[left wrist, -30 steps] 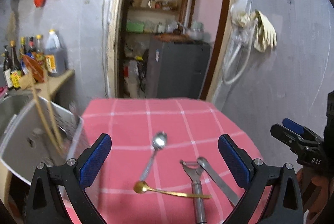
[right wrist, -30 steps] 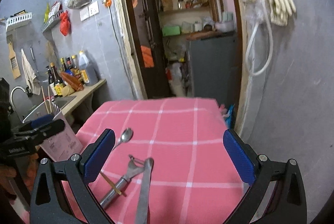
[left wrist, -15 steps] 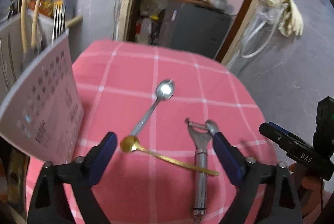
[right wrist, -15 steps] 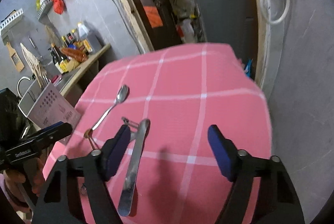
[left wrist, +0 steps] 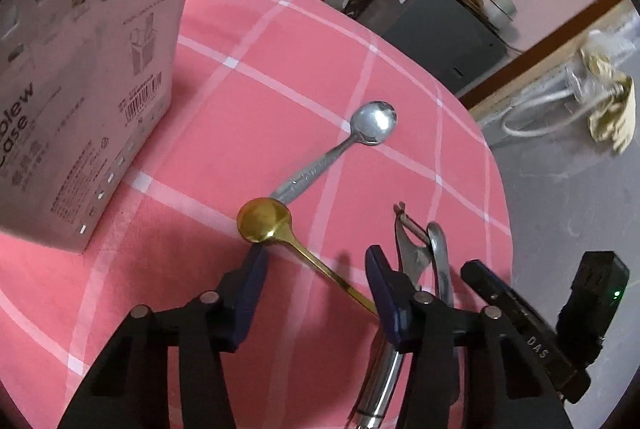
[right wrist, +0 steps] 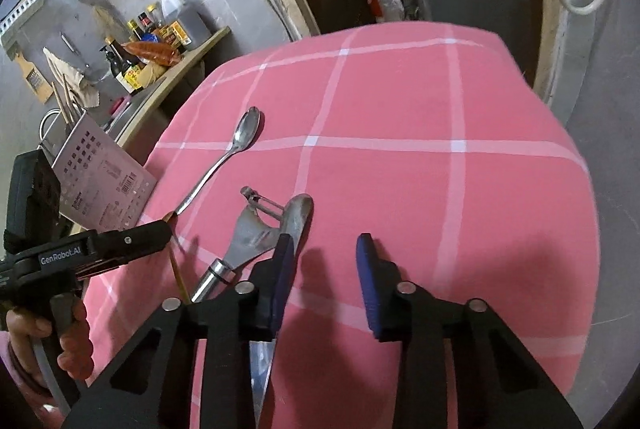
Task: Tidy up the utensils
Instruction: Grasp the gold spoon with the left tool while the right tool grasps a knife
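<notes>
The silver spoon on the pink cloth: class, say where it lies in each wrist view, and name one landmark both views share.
Left wrist: silver spoon right of centre, bowl toward upper right.
Right wrist: left of centre, bowl uppermost.
Shared landmark: the peeler.

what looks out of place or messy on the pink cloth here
The loose utensils lie crossed: the gold spoon has its bowl over the silver spoon's handle end and its stem running under the steel peeler, which overlaps a flat steel utensil.

Home kitchen: sauce bottles beside a sink faucet.
</notes>
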